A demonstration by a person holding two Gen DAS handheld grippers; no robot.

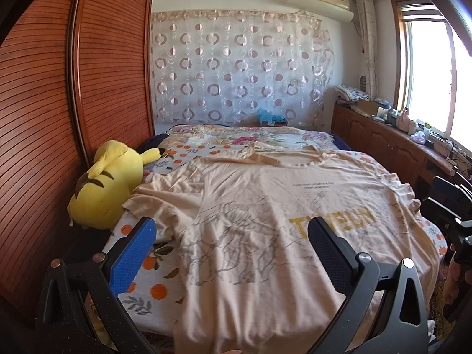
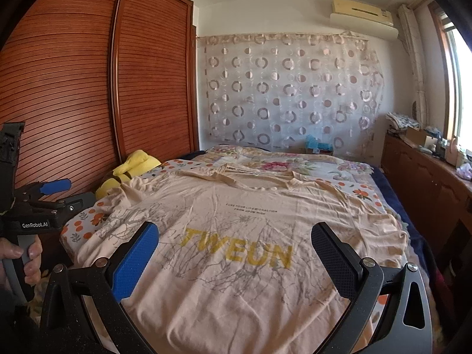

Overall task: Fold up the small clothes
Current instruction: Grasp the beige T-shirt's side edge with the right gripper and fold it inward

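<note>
A beige T-shirt (image 1: 265,206) with grey branch print and yellow "TWEUN" lettering lies spread flat, front up, on the bed, collar at the far end. It also shows in the right wrist view (image 2: 242,236). My left gripper (image 1: 231,236) is open and empty, held above the shirt's lower left part. My right gripper (image 2: 234,242) is open and empty above the shirt's lower middle. The left gripper also shows at the left edge of the right wrist view (image 2: 56,185), and the right gripper at the right edge of the left wrist view (image 1: 448,206).
The bed sheet (image 1: 153,268) has an orange-fruit print. A yellow plush toy (image 1: 103,185) lies at the bed's left edge against a wooden wardrobe (image 1: 59,103). A low wooden cabinet (image 1: 383,138) with clutter runs along the right under the window.
</note>
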